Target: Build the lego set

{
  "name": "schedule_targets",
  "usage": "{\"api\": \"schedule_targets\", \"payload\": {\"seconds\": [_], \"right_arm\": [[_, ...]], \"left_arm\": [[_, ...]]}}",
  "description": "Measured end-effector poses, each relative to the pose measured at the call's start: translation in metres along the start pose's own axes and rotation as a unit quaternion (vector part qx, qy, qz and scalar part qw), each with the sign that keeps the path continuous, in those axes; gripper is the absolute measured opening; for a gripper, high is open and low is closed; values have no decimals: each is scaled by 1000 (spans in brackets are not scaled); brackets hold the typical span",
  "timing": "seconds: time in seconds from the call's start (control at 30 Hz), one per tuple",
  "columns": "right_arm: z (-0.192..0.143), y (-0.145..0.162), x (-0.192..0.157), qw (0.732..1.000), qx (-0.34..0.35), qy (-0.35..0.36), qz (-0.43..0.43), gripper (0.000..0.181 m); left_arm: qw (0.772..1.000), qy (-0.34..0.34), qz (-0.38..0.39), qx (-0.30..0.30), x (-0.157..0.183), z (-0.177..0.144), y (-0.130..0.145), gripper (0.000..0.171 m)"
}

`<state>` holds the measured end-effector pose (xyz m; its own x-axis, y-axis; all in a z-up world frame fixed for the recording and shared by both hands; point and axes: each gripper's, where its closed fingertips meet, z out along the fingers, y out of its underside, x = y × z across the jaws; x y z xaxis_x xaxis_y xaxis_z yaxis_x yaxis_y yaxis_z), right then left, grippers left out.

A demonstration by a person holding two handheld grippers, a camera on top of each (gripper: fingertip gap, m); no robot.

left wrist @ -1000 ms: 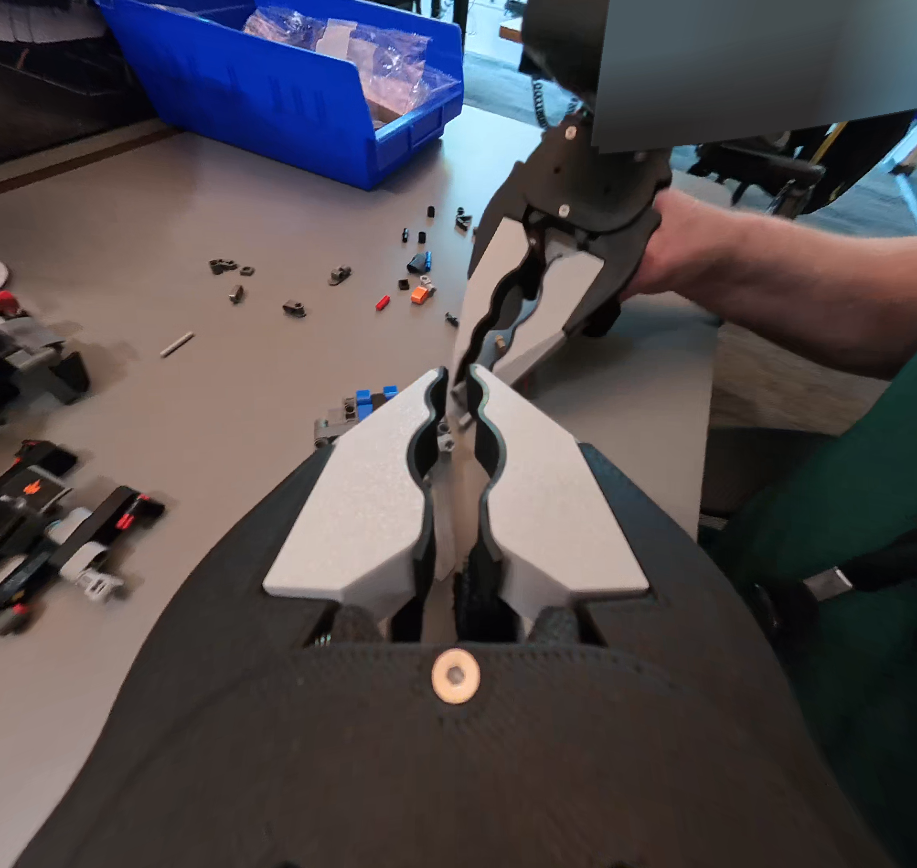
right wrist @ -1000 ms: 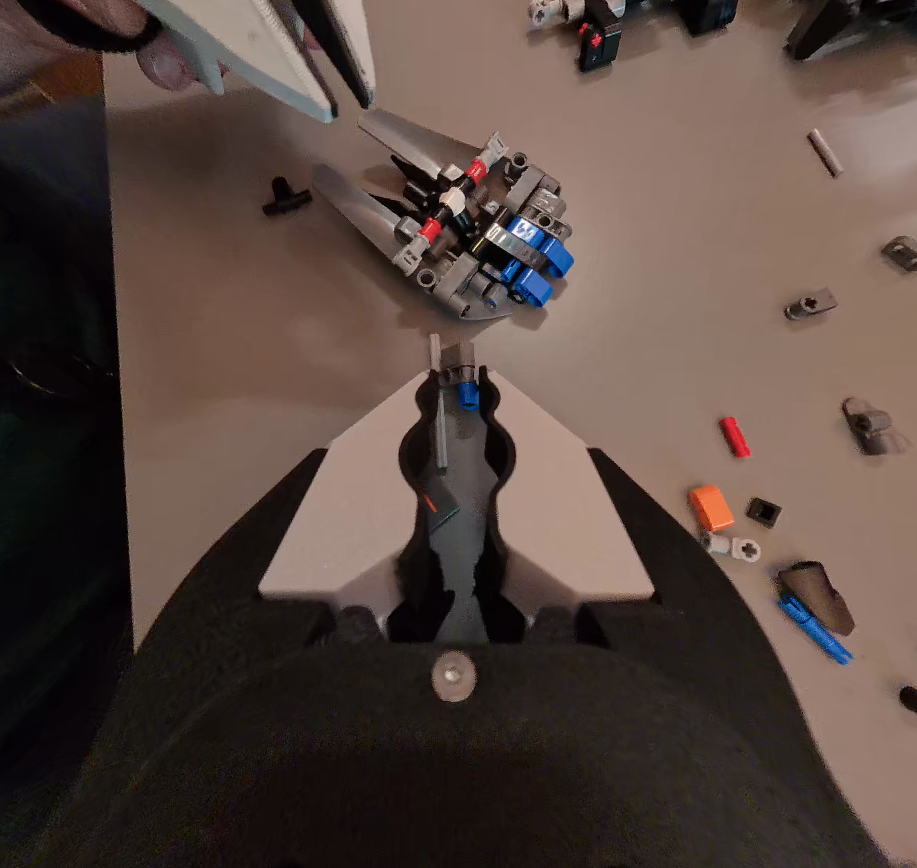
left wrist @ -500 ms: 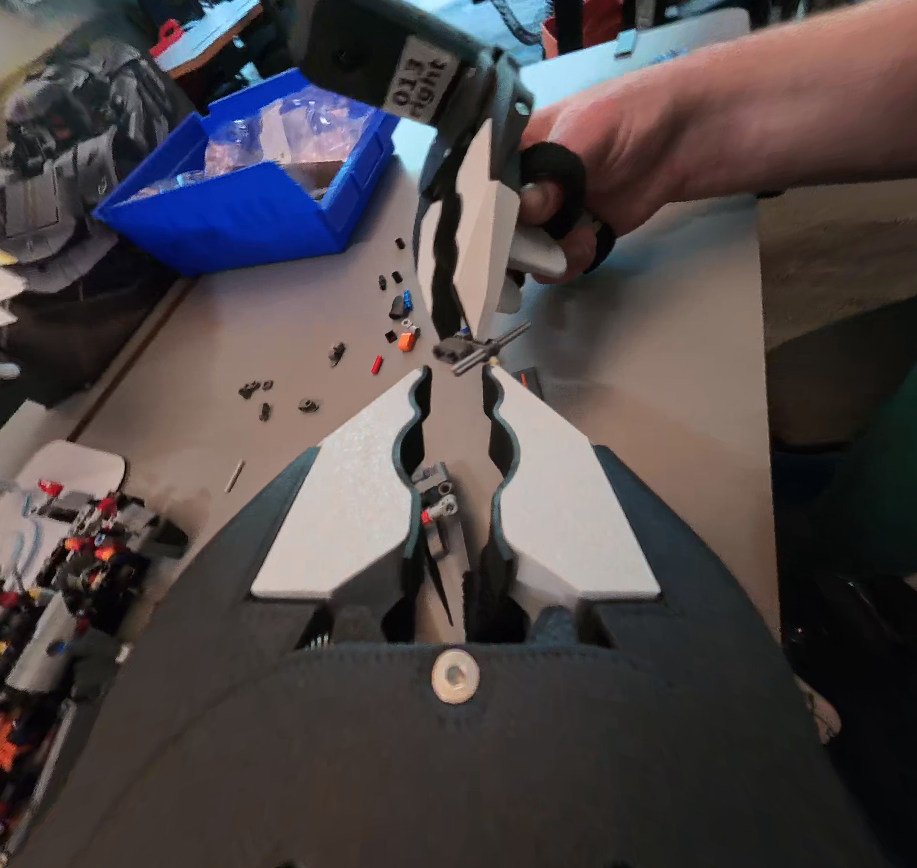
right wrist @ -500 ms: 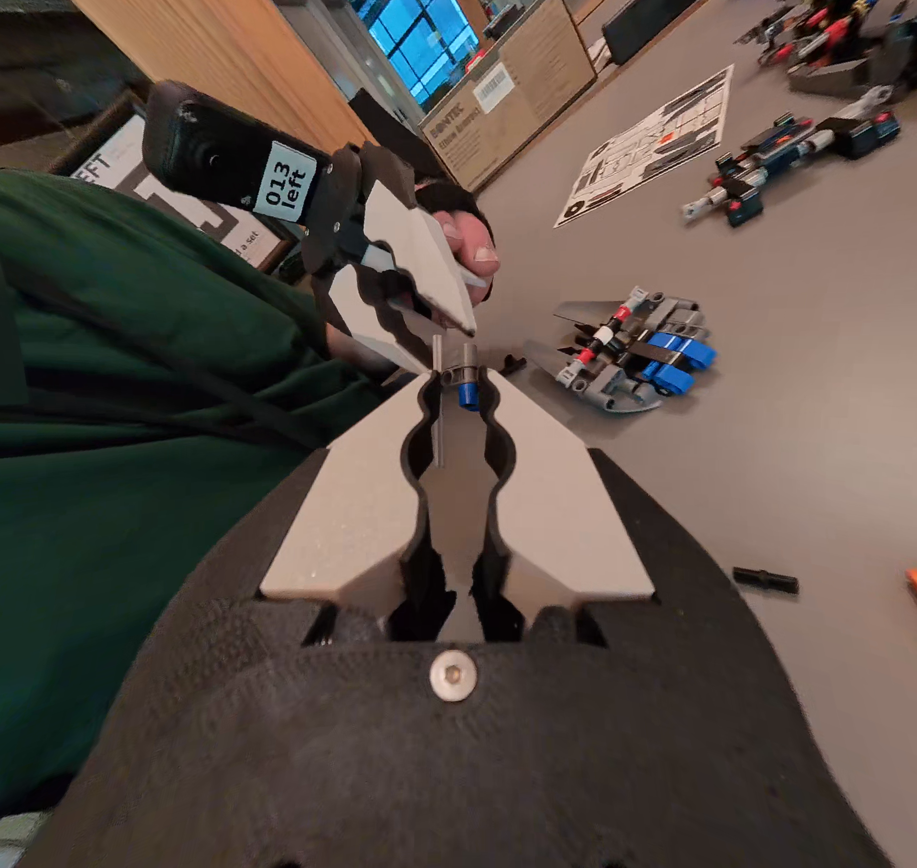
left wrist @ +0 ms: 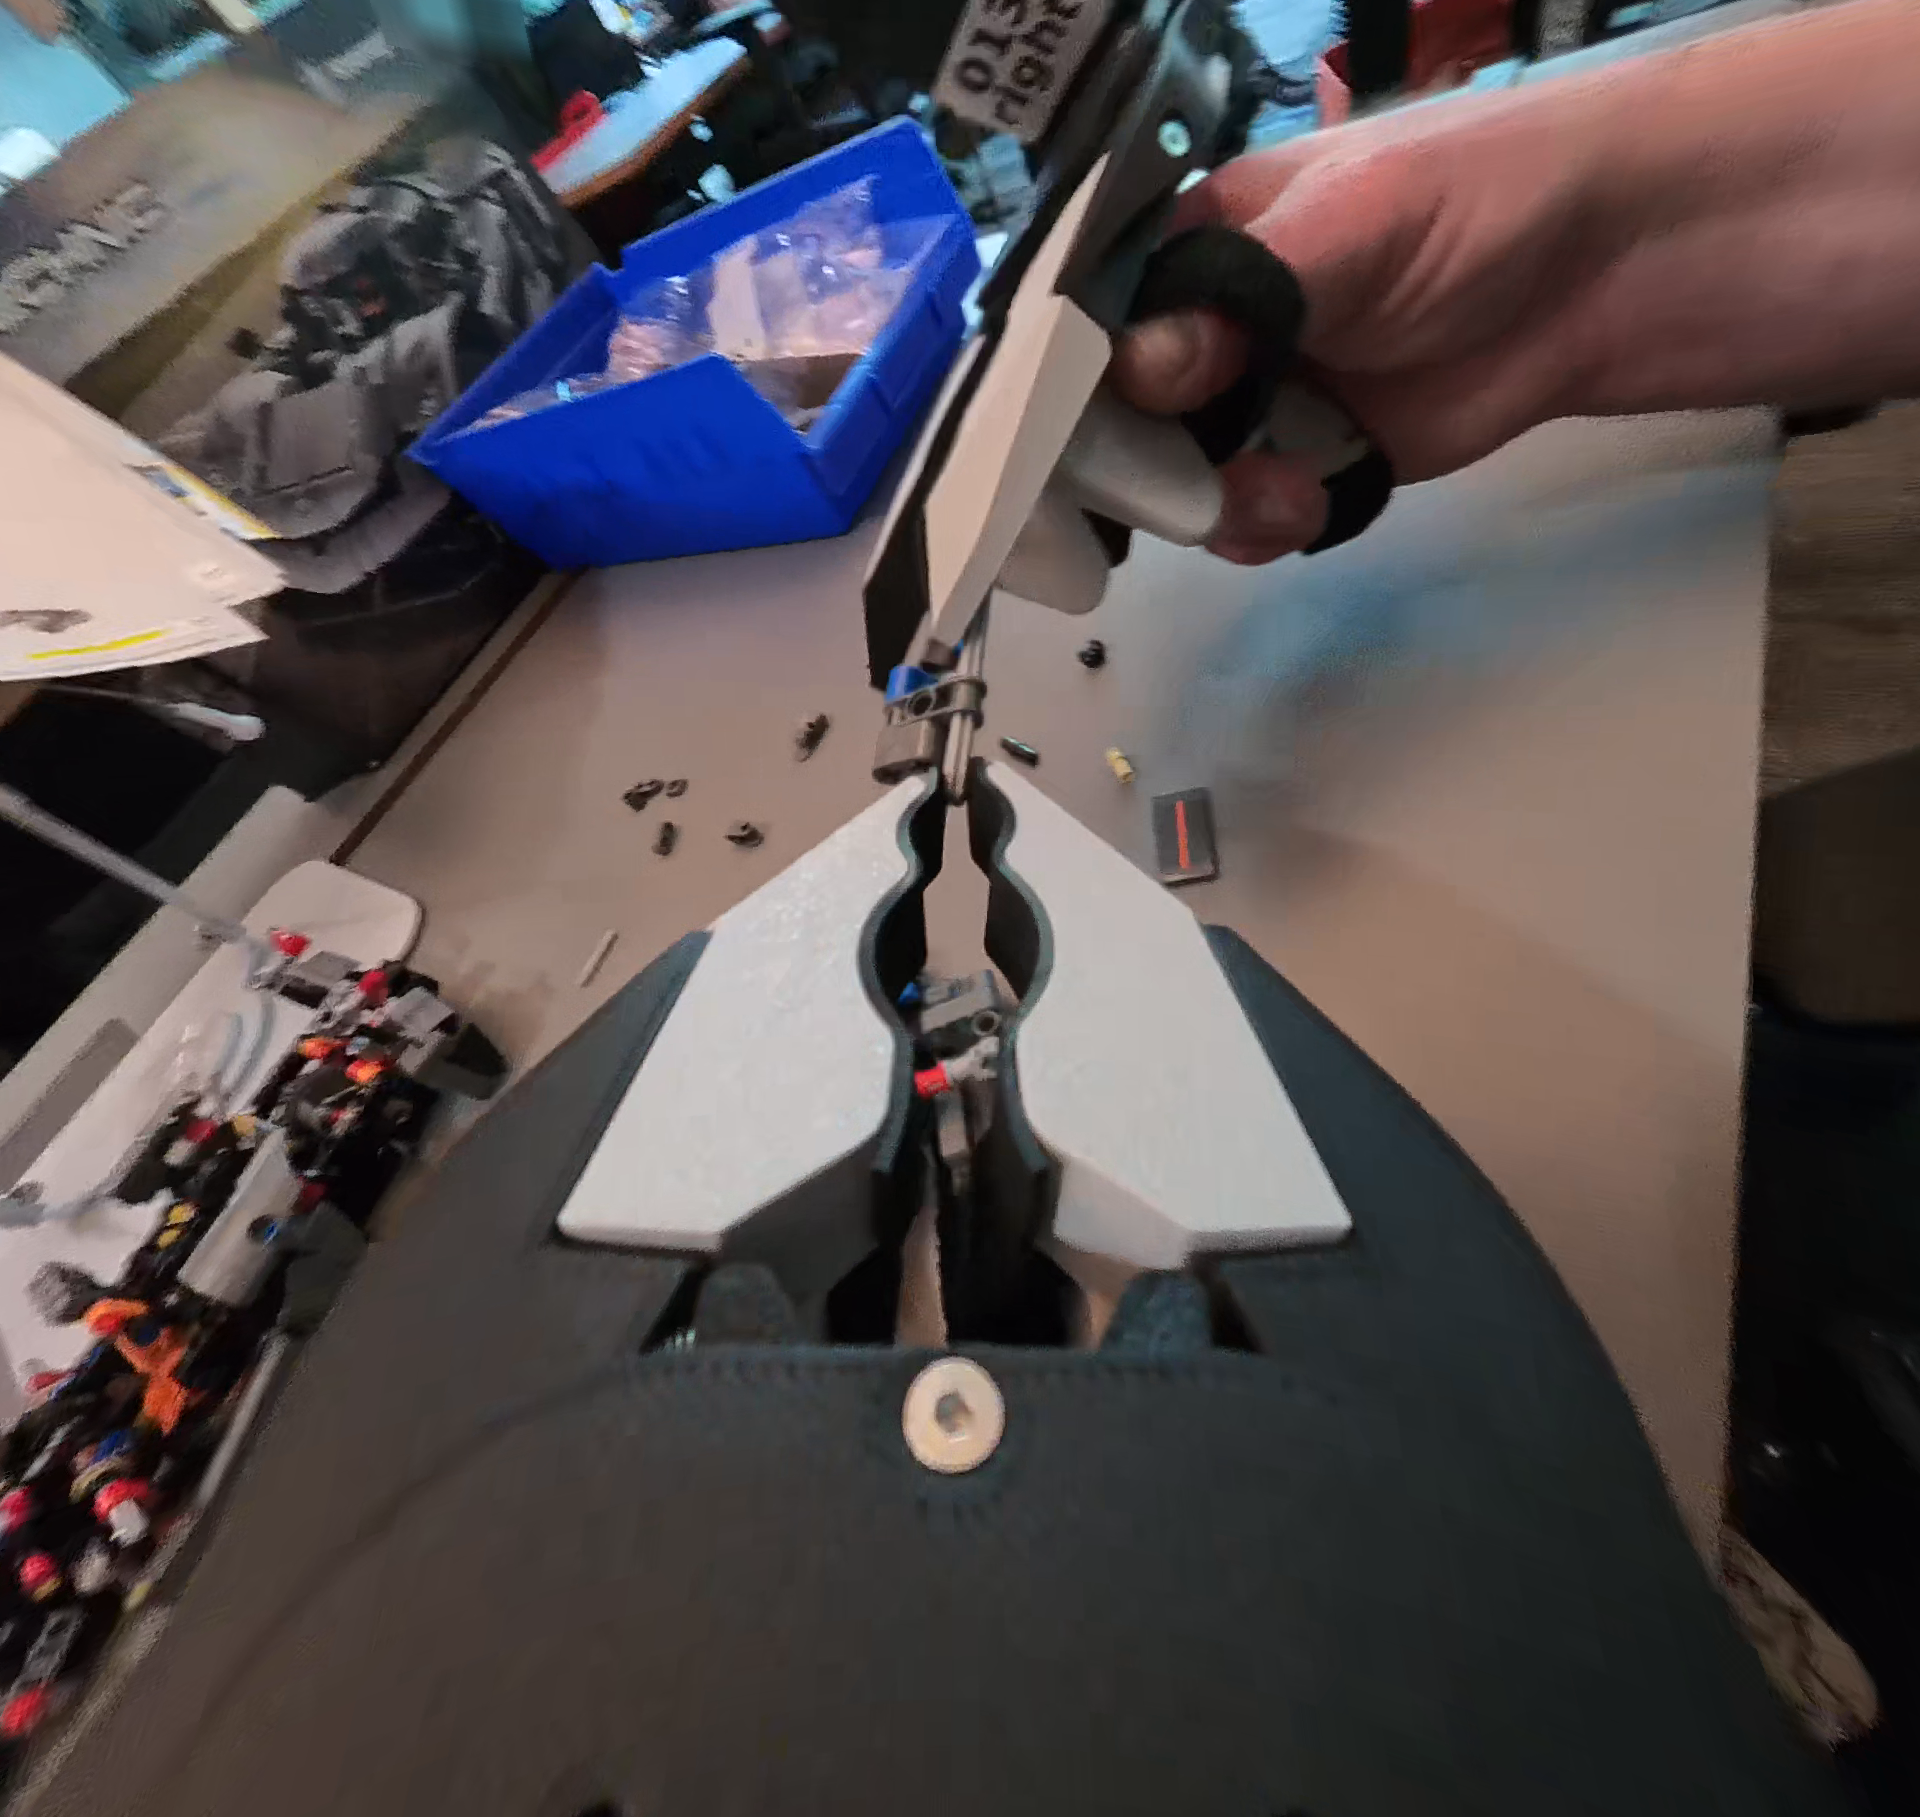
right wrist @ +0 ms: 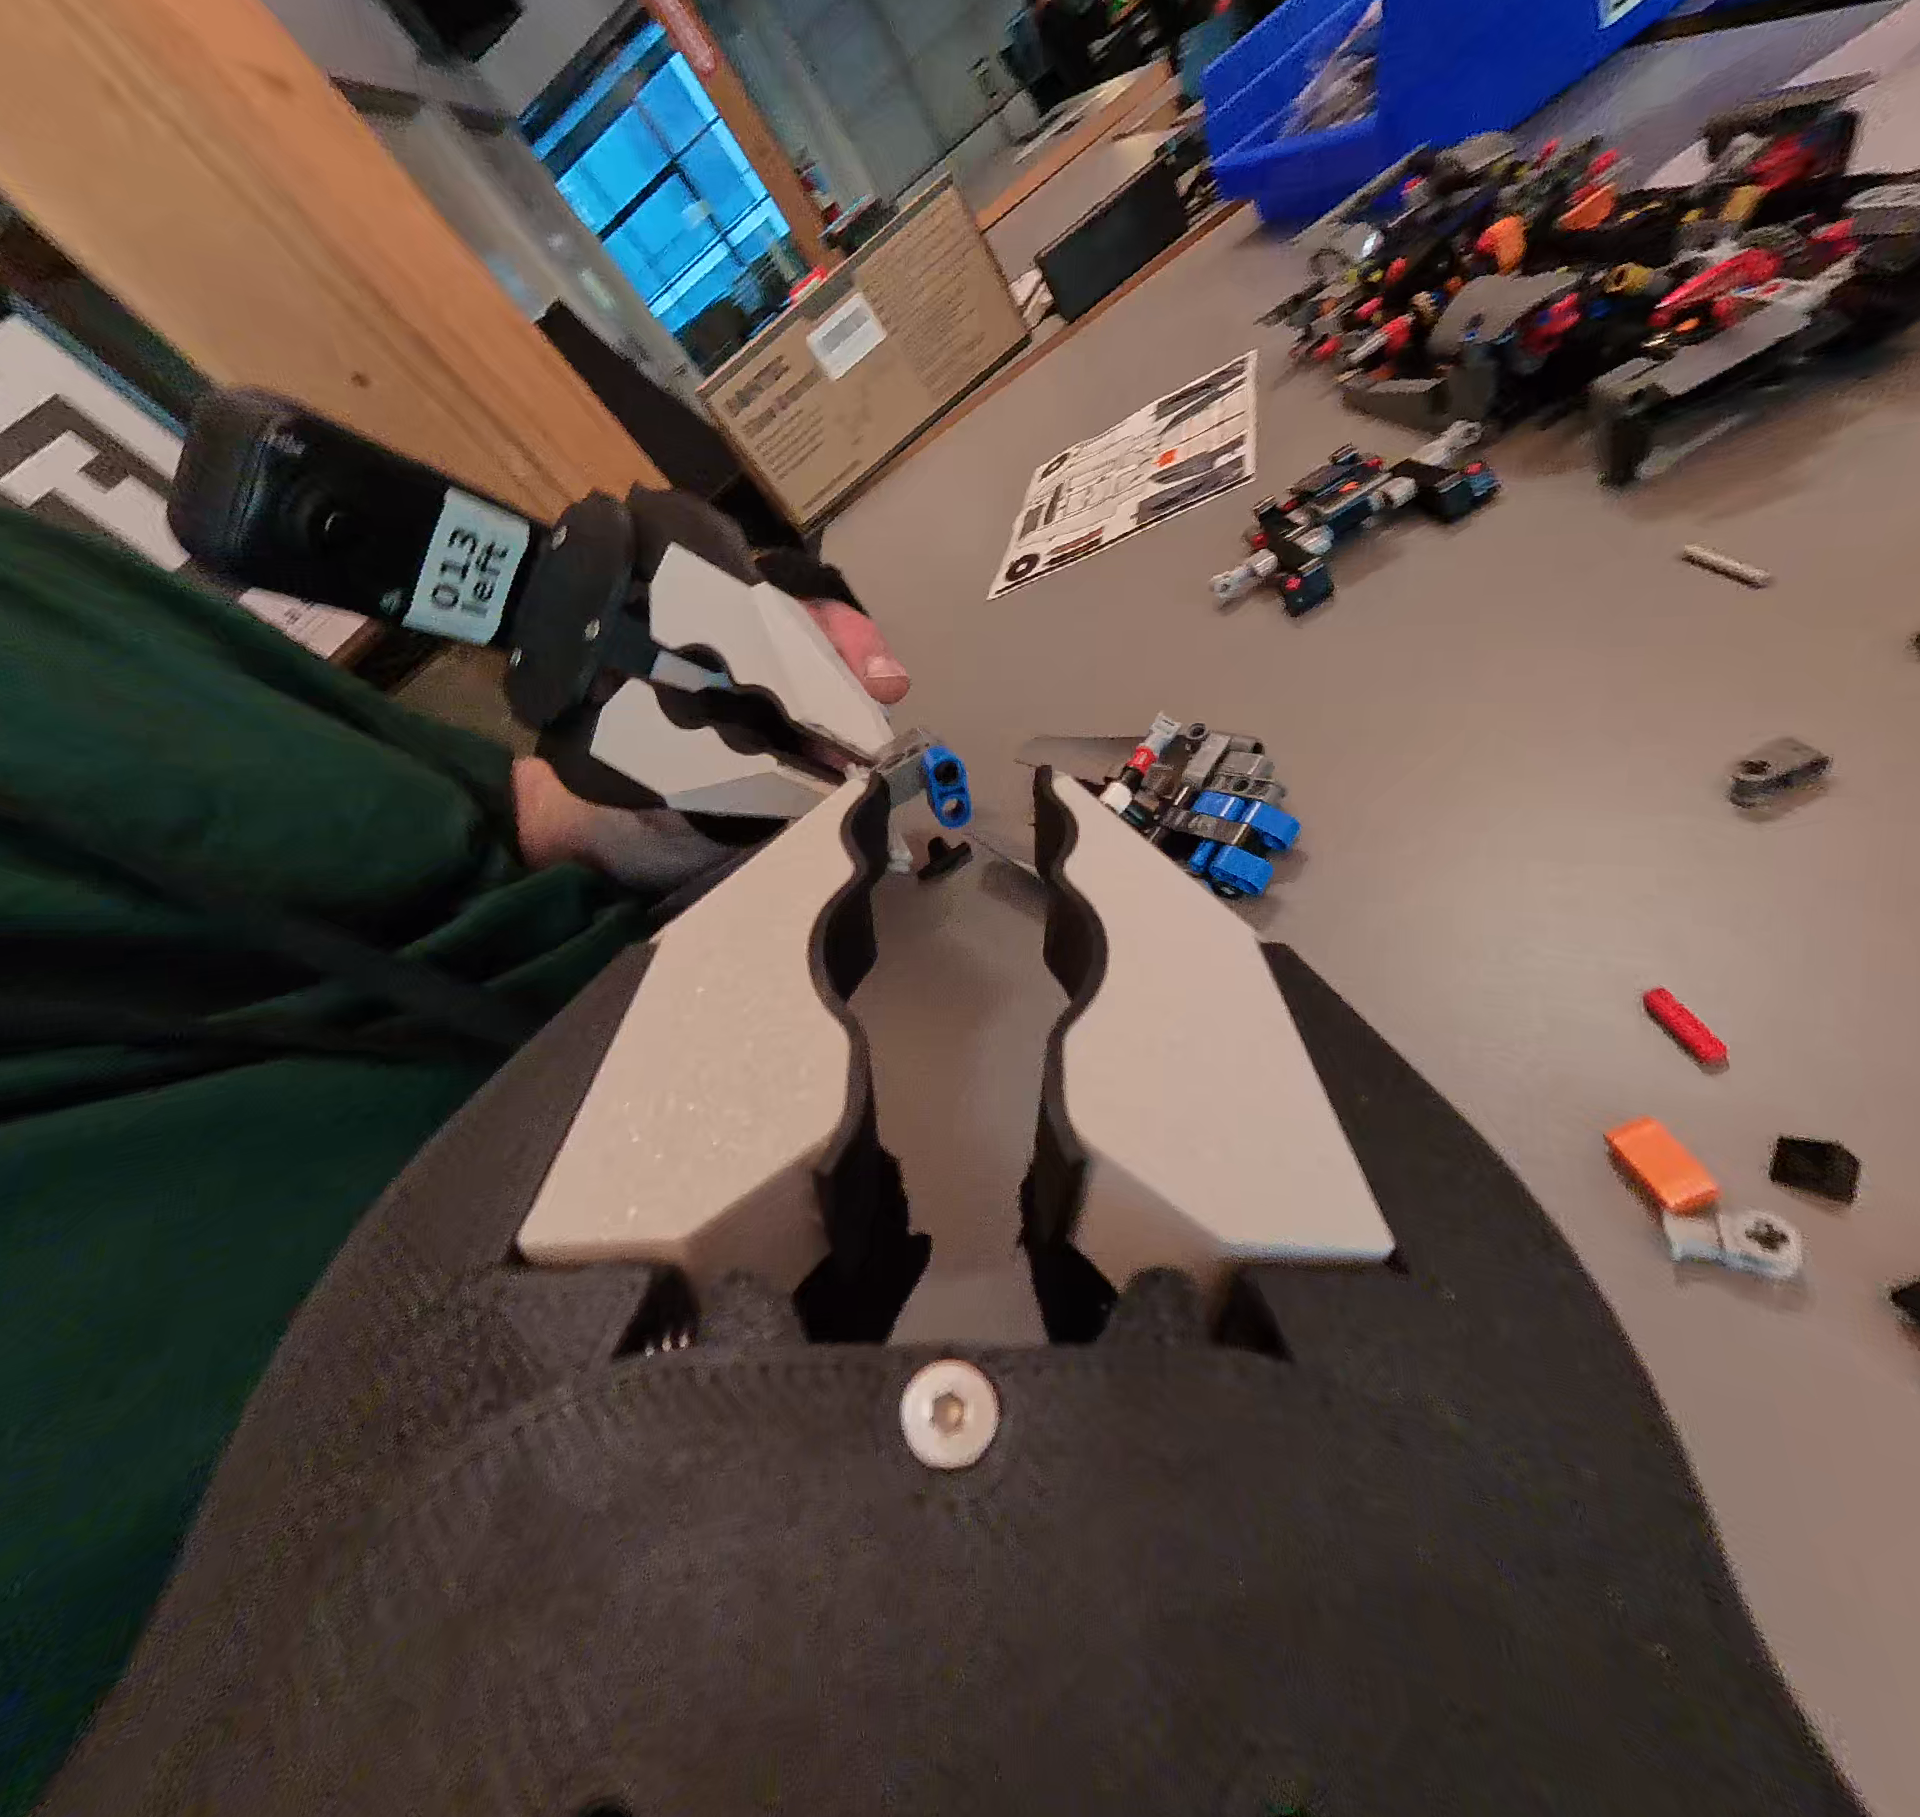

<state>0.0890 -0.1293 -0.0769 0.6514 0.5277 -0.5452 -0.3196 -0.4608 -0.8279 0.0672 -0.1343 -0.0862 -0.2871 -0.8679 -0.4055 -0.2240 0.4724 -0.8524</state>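
Observation:
A small grey connector with a blue pin and a thin grey axle (left wrist: 928, 718) hangs in the air between the two grippers. My left gripper (left wrist: 958, 793) is shut on its axle at the fingertips. It also shows in the right wrist view (right wrist: 862, 765), gripping the piece (right wrist: 930, 780) from the left. My right gripper (right wrist: 954, 791) is open, and the piece rests against its left fingertip. It comes down from above in the left wrist view (left wrist: 930, 655). A grey wing sub-assembly with blue parts (right wrist: 1216, 811) lies on the table below.
A blue bin (left wrist: 707, 458) stands at the back. A large dark model (right wrist: 1610, 292), a smaller sub-assembly (right wrist: 1351, 510) and an instruction sheet (right wrist: 1132, 468) lie on the table. Loose pieces include a red pin (right wrist: 1683, 1024), an orange piece (right wrist: 1659, 1165) and a dark tile (left wrist: 1184, 837). Only a small space, under 4 cm, lies between the two pairs of fingers.
My right gripper has opened off the small piece. My left gripper has closed on its axle. Both grippers have lifted away from the table and tilted toward each other.

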Motion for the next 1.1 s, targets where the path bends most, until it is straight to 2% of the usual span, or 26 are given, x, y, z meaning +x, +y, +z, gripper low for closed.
{"api": "schedule_targets", "payload": {"seconds": [0.07,0.13,0.27,0.4,0.47,0.67,0.83,0.9,0.97,1.1], "right_arm": [[-3,-6,-2,999,29,15,18,28],[-1,-5,-11,998,40,-5,39,29],[3,-7,-20,993,81,-21,79,27],[14,-8,-28,989,94,-51,104,17],[14,-11,-28,989,109,-42,96,9],[15,-15,-30,991,114,-22,62,7],[16,-11,-30,995,97,-10,33,5],[14,-7,-26,996,78,-9,30,5],[12,2,-23,999,35,0,11,5],[11,20,-24,994,-73,24,-80,5]], "left_arm": [[999,-35,25,1,-4,-1,-1,2],[995,-74,74,0,-10,-2,-4,2],[988,-120,101,7,-20,-7,-11,1],[980,-130,150,0,-12,-3,-14,1],[975,-145,169,2,-11,-5,-17,1],[970,-159,182,7,-10,-7,-19,1],[975,-135,177,13,-3,-3,-15,3],[982,-103,159,22,5,-4,-13,12],[990,-63,116,53,11,-13,-17,20],[998,41,3,44,7,-22,-8,32]]}}
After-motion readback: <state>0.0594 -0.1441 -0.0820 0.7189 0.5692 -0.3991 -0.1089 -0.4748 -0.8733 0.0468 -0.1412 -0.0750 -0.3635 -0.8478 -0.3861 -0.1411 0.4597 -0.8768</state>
